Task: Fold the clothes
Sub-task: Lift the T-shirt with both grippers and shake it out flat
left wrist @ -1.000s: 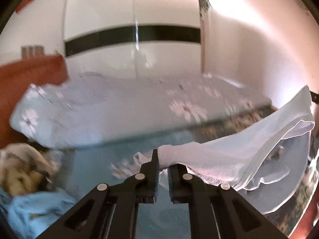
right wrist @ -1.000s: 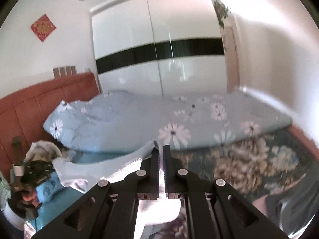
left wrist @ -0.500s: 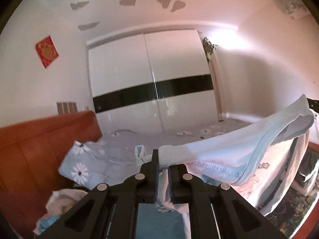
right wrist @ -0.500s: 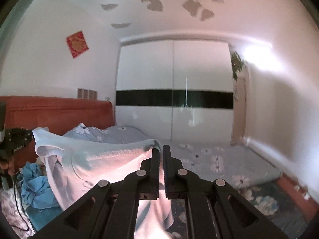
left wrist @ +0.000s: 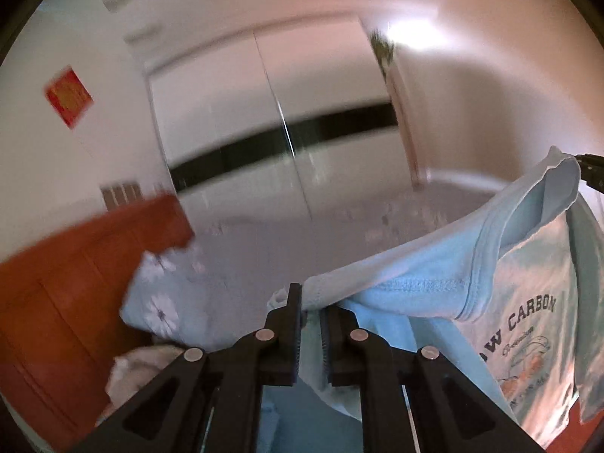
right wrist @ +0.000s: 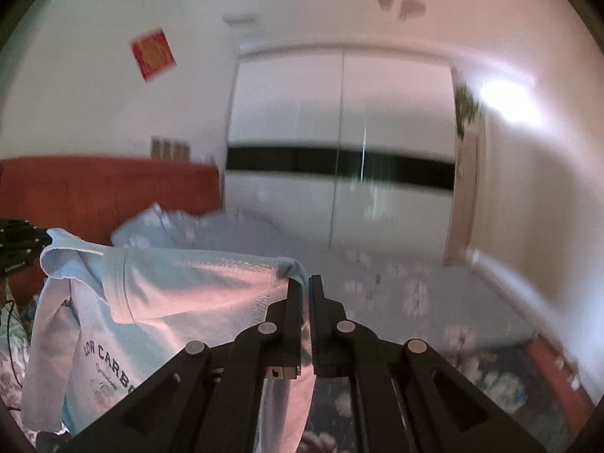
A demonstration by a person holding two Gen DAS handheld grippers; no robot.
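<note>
- Two pinches: your left hand-held gripper [left wrist: 310, 302] and right hand-held gripper [right wrist: 305, 294] each clamp an end of the pale blue printed cotton T-shirt [left wrist: 434, 279].
- It hangs stretched crosswise between them, body drooping above the floral-quilted bed [right wrist: 377, 283].

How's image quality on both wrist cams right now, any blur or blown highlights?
Left wrist: background smeared by motion blur, wardrobe streaked; glare blown out at upper right; left gripper and T-shirt print stay sharp. Right wrist: the same smear on the quilt, a hot spot at right, pink light through the T-shirt; right gripper crisp. Both: heavy fisheye bending.
</note>
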